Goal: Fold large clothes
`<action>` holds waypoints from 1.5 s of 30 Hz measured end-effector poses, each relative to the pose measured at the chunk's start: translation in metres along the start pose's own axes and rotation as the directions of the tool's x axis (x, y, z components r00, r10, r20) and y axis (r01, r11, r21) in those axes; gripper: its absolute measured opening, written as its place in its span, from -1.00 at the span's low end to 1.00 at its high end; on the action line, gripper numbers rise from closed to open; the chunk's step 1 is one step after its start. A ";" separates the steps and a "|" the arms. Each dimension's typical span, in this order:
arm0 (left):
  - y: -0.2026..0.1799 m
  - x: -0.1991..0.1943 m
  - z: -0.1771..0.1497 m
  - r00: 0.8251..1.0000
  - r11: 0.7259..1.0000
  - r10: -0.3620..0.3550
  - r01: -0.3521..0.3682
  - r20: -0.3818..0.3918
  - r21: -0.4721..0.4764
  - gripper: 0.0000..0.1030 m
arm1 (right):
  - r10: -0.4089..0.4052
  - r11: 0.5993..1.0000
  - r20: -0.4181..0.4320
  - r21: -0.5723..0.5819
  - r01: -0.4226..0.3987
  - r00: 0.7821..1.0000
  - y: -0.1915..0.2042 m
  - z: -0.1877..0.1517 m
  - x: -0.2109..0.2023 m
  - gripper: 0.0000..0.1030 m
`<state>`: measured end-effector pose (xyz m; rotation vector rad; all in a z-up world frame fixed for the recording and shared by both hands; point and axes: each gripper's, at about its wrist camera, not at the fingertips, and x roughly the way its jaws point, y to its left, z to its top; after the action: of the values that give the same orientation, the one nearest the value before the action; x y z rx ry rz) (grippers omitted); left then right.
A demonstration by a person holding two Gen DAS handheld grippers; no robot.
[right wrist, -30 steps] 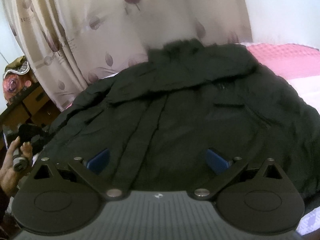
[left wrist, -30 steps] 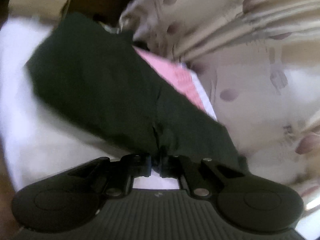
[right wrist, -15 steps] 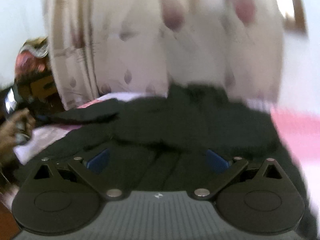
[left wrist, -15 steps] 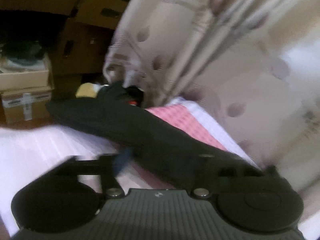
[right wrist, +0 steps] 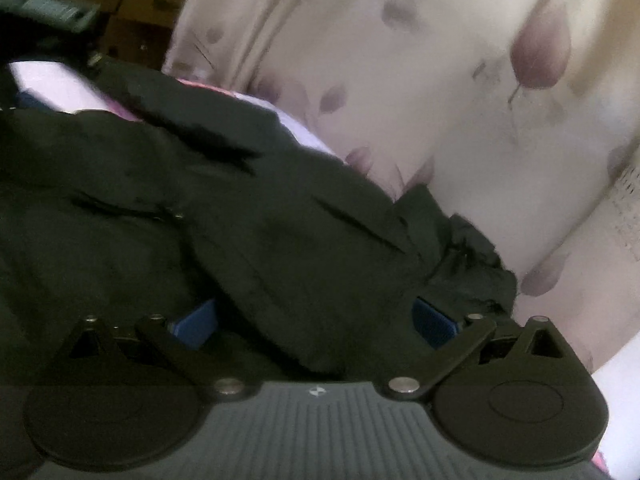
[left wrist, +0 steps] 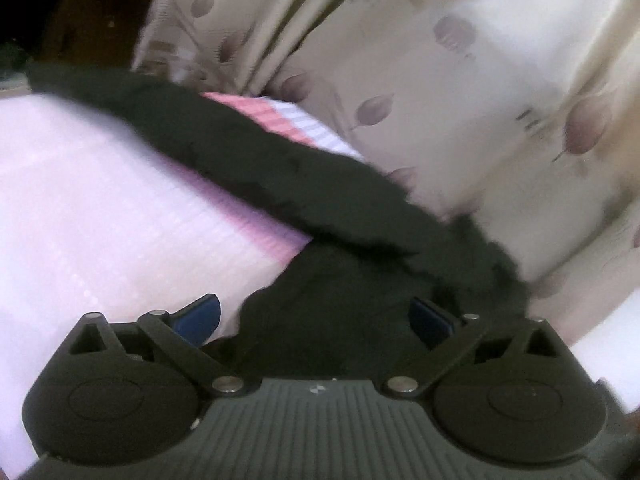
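Observation:
A large dark jacket (left wrist: 320,184) lies on a bed with a pink and white cover (left wrist: 100,200), one sleeve stretching up to the left. My left gripper (left wrist: 316,320) hangs low over the jacket's near edge. Its jaws are opening, and the blue pads (left wrist: 198,318) stand wide apart with cloth lying loose between them. In the right wrist view the jacket (right wrist: 280,240) fills the left and middle. My right gripper (right wrist: 315,323) is over a raised fold of it. These jaws are closing with the fold between them, the pads (right wrist: 434,322) still clear of the cloth.
A cream curtain with purple leaf prints (left wrist: 440,100) hangs close behind the bed on the right, also filling the right wrist view's curtain side (right wrist: 400,80). Cardboard boxes (right wrist: 148,0) and dark clutter stand beyond the bed's far left end.
The left gripper was shut on the jacket's edge and has let go, its jaws now wide. Both views have swung and rolled towards the curtain. The right gripper now sits over the jacket's curtain-side fold.

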<state>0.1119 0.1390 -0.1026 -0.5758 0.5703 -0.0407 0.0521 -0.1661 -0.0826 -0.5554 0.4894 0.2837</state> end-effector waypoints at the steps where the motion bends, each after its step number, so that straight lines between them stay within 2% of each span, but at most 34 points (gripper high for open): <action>1: -0.001 -0.002 -0.005 0.999 0.999 0.001 -0.002 0.036 0.034 0.91 | -0.023 1.000 -0.033 0.008 0.023 0.999 -0.008 0.002 0.005 -0.41; 2: -0.004 -0.002 -0.008 0.999 0.997 0.015 -0.018 0.047 0.069 0.91 | -0.041 0.999 -0.049 0.018 0.042 0.998 -0.020 0.002 0.007 -0.56; 4: -0.007 -0.001 -0.009 0.998 0.995 0.024 -0.029 0.051 0.091 0.92 | -0.122 0.991 -0.018 0.056 0.123 0.992 -0.052 -0.002 -0.003 -0.59; 7: -0.004 0.003 -0.007 0.998 0.997 0.014 -0.018 0.057 0.072 0.97 | -0.279 0.947 -0.007 0.164 0.277 0.960 -0.126 -0.020 -0.031 -0.65; 10: -0.001 0.000 -0.009 0.998 0.999 -0.001 -0.002 0.070 0.054 0.99 | -0.448 0.850 -0.066 0.279 0.447 0.892 -0.212 -0.056 -0.070 -0.66; 14: 0.001 -0.002 -0.009 0.997 0.999 -0.013 0.010 0.076 0.043 1.00 | -0.566 0.694 -0.232 0.383 0.609 0.791 -0.306 -0.131 -0.119 -0.66; 16: 0.001 -0.002 -0.010 0.997 0.999 -0.012 0.009 0.078 0.045 1.00 | -0.564 0.618 -0.322 0.447 0.647 0.761 -0.339 -0.174 -0.135 -0.66; 18: 0.001 -0.002 -0.009 0.997 0.999 -0.010 0.007 0.078 0.047 1.00 | -0.528 0.552 -0.406 0.504 0.664 0.746 -0.362 -0.216 -0.143 -0.66; 20: 0.001 -0.003 -0.009 0.997 0.999 -0.009 0.005 0.078 0.048 1.00 | -0.496 0.478 -0.486 0.539 0.693 0.720 -0.375 -0.260 -0.146 -0.66; 23: 0.000 -0.003 -0.009 0.997 0.999 -0.006 0.002 0.077 0.052 1.00 | -0.438 0.373 -0.564 0.595 0.712 0.700 -0.381 -0.315 -0.151 -0.65; 24: 0.000 -0.003 -0.009 0.997 0.999 -0.005 0.001 0.076 0.054 1.00 | -0.409 0.325 -0.578 0.631 0.704 0.706 -0.380 -0.333 -0.155 -0.65; 26: -0.001 -0.002 -0.009 0.997 0.998 -0.001 -0.003 0.076 0.056 1.00 | -0.385 0.264 -0.569 0.686 0.678 0.726 -0.375 -0.352 -0.165 -0.63; 28: -0.002 -0.002 -0.009 0.997 0.998 0.002 -0.007 0.073 0.059 1.00 | -0.398 0.223 -0.543 0.724 0.652 0.739 -0.361 -0.358 -0.182 -0.45; 29: -0.002 -0.002 -0.008 0.998 0.998 0.002 -0.006 0.070 0.062 1.00 | -0.406 0.208 -0.516 0.751 0.627 0.754 -0.351 -0.356 -0.194 -0.41; 30: -0.003 -0.002 -0.008 0.998 0.998 0.000 -0.005 0.063 0.066 0.99 | -0.405 0.204 -0.480 0.782 0.589 0.778 -0.343 -0.343 -0.196 -0.25; 31: -0.004 -0.004 -0.007 0.999 0.997 -0.003 0.000 0.050 0.071 0.98 | -0.396 0.212 -0.414 0.827 0.520 0.820 -0.330 -0.338 -0.209 0.11; 32: -0.005 -0.007 -0.005 0.999 0.997 -0.014 0.011 0.034 0.075 0.98 | -0.377 0.231 -0.351 0.860 0.454 0.857 -0.317 -0.333 -0.220 0.36; 33: -0.005 -0.013 -0.005 0.999 0.997 -0.032 0.030 0.024 0.076 0.97 | -0.333 0.259 -0.276 0.893 0.369 0.902 -0.298 -0.325 -0.233 0.79; 34: -0.006 -0.020 -0.004 0.999 0.996 -0.047 0.045 0.022 0.081 0.97 | -0.289 0.282 -0.212 0.913 0.294 0.934 -0.281 -0.318 -0.244 0.91; 36: -0.006 -0.042 -0.003 0.997 0.991 -0.068 0.064 0.028 0.119 0.98 | -0.193 0.331 -0.103 0.930 0.163 0.976 -0.242 -0.305 -0.260 0.91; 39: 0.000 -0.072 -0.001 0.996 0.982 -0.082 0.078 0.020 0.171 0.98 | -0.058 0.409 -0.063 0.909 0.082 0.996 -0.189 -0.290 -0.270 0.91; 42: 0.020 -0.100 -0.002 0.998 0.976 -0.047 0.039 0.030 0.216 0.98 | 0.006 0.421 -0.045 0.906 0.038 0.999 -0.150 -0.282 -0.276 0.91; 44: 0.040 -0.113 -0.004 1.000 0.977 -0.027 0.025 0.009 0.213 0.98 | 0.053 0.430 -0.044 0.903 0.017 0.998 -0.131 -0.278 -0.273 0.90; 45: 0.050 -0.117 -0.006 1.000 0.978 -0.018 0.019 -0.007 0.205 0.97 | 0.061 0.441 -0.038 0.897 0.008 0.997 -0.128 -0.281 -0.270 0.81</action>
<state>0.0038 0.2005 -0.0740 -0.3798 0.5578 -0.1175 -0.2299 -0.4636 -0.0963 0.5296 0.6366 -0.0062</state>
